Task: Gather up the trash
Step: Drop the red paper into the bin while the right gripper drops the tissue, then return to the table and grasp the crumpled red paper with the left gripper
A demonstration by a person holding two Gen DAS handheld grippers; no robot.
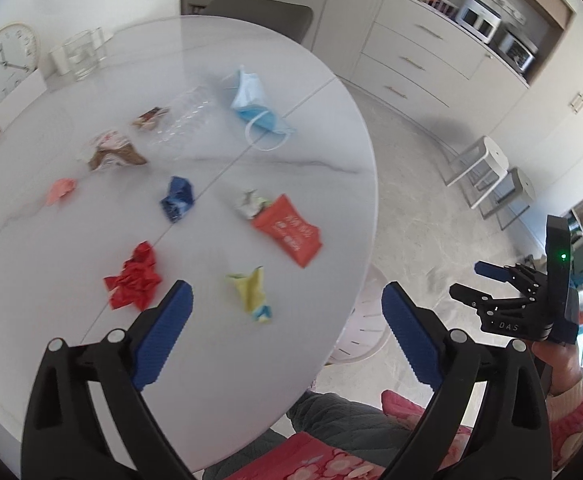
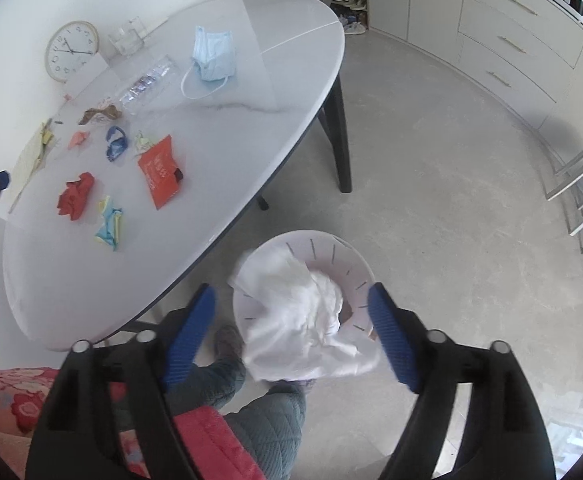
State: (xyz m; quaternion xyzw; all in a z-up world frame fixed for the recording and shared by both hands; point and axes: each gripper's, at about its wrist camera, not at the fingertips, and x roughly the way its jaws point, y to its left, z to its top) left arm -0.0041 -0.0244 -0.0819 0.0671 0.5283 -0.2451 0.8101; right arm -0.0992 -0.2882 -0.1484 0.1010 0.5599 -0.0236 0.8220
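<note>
My right gripper (image 2: 291,332) is wide open above the bin (image 2: 355,260); a white tissue (image 2: 295,312) lies loose between its jaws, over the bin's mouth. My left gripper (image 1: 287,336) is open and empty over the table (image 1: 323,184) edge. Beyond it lie a yellow wrapper (image 1: 253,292), red paper (image 1: 135,280), then a mask (image 1: 253,104).

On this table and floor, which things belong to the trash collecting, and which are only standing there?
For the job: pale slotted round bin, white crumpled tissue above it, blue face mask, red crumpled paper, orange flat packet, blue wrapper.

Just there: round wall clock, clear glass, white stool.
</note>
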